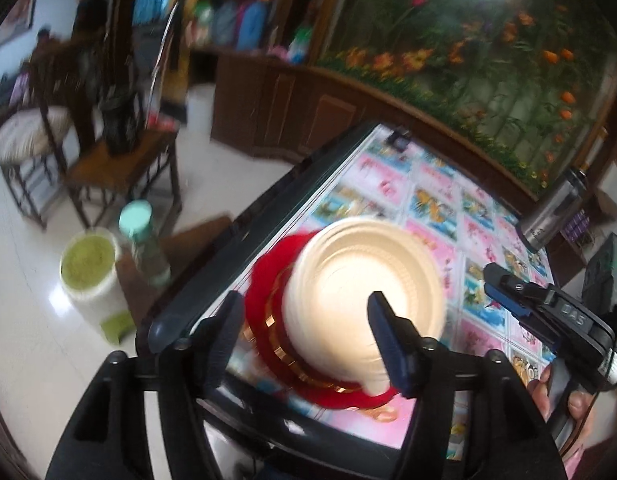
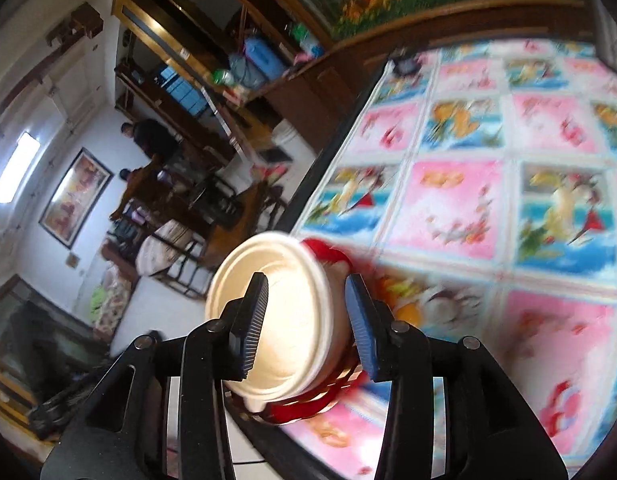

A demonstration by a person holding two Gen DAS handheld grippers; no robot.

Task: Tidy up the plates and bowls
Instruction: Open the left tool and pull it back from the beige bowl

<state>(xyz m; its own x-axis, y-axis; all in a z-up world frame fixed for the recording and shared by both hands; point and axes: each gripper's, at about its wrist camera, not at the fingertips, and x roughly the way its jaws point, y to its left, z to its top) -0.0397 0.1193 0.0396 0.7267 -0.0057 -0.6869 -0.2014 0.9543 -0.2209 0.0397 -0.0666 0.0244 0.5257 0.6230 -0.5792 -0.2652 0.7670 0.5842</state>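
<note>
Steel flask (image 1: 556,210) at the table's (image 1: 424,184) far edge, smooth cream bowls (image 1: 364,292) stacked on scalloped red plates (image 1: 264,304), my left gripper (image 1: 304,340) spread apart, my right gripper (image 2: 308,320) spread apart around the bowls

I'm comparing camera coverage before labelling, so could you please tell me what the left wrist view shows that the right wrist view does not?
Only the left wrist view shows the right gripper, a steel flask at the table's far edge, and a mint-lidded bottle beside a white tub on the floor. Only the right wrist view shows two people and a framed picture. Both show the cream bowls on red plates, the patterned tablecloth and the flower mural.
</note>
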